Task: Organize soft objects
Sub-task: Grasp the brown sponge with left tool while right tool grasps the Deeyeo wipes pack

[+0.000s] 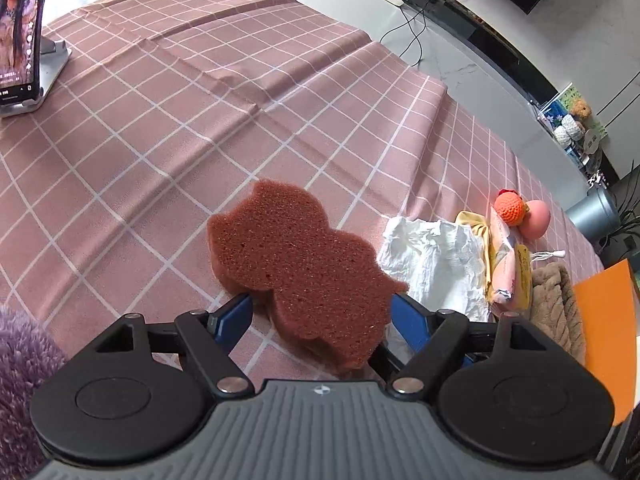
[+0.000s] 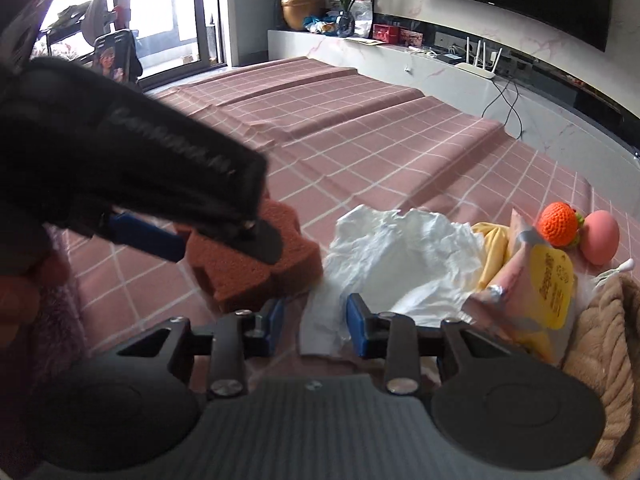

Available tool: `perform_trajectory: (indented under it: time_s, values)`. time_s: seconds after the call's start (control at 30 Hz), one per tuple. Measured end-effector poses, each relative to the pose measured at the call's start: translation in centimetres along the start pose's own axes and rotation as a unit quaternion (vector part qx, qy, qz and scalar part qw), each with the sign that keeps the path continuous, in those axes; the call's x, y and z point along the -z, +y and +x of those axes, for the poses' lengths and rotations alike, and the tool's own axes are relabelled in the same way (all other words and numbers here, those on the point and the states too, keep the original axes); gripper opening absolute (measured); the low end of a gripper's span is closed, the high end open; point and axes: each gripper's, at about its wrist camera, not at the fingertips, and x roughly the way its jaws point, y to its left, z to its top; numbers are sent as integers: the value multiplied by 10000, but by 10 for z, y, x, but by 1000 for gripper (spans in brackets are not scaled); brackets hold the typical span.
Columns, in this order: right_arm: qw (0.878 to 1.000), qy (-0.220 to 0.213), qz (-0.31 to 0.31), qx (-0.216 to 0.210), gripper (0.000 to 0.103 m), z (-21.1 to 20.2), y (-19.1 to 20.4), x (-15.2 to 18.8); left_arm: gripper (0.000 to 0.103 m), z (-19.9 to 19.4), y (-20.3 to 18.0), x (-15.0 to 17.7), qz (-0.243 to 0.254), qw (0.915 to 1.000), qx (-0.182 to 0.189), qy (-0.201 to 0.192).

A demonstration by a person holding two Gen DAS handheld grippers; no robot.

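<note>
sponge in the wide claw, tissue under the narrow one

left gripper (image 1: 320, 312) spread wide around a brown scalloped sponge (image 1: 296, 264), blue fingers (image 1: 234, 316) flanking its near end. sponge tilted, near end raised between the fingers, far end down on the pink checked tablecloth (image 1: 160, 120). pads seemingly against its sides, though the contact itself hidden by foam: probably gripped. just right of that claw, a crumpled white tissue (image 1: 432, 256); beyond it a yellow cloth (image 1: 476, 224), a pink packet with a yellow label (image 1: 512, 276), an orange crocheted ball (image 1: 509, 210) touching a pink egg-shaped ball (image 1: 538, 220). a tan plush cloth (image 1: 556, 304) further right, purple fluffy fabric (image 1: 20, 360) at the near left, a phone on a stand (image 1: 24, 32) far ahead to the left.

right gripper (image 2: 316, 320) narrowed, not fully clenched, hovering over the near edge of the white tissue, a flap of it lying in the gap between the blue pads (image 2: 356, 320). no clear pinch visible; released, as far as can be seen. ahead and left of this claw, the sponge under the other tool's dark body. ahead and right, packet, crocheted ball and pink ball clustered together, tan plush at the far right.
</note>
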Motion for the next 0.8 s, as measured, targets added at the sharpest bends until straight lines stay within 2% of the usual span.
perform_trajectory:
  time_s: [0.13,0.23,0.33,0.4,0.47,0.5,0.6,0.7,0.8]
  values:
    - [9994,-43,238,256,36,-9,-6,2,92,3,-1,-5,-349,9990,-287,8]
    - [9979,-178,443,441,36,-19,-16,-3,93,5,-7,-12,-590,9966,-553,-135]
    - [9964,-270,409,685,35,-24,-22,-12,95,11,-17,-17,-597,9932,-949,-298]
    - [9951,-440,429,773,36,-30,-27,-16,95,18,-21,-19,-597,9914,-1136,-272]
    - [9926,-645,592,847,43,-40,-34,-18,99,22,-26,-20,-527,9907,-1217,-309]
    - [9902,-749,674,968,49,-44,-37,-18,99,24,-29,-20,-441,9905,-1257,-350]
    - [9823,-812,984,1374,55,-53,-52,-15,102,31,-40,-23,-62,9893,-1389,-431]
    - [9755,-453,1305,1714,56,-43,-74,-15,103,40,-50,-24,506,9871,-1462,-418]
    - [9669,-162,1985,1597,64,-29,-101,-16,103,45,-59,-25,1322,9804,-1401,-412]
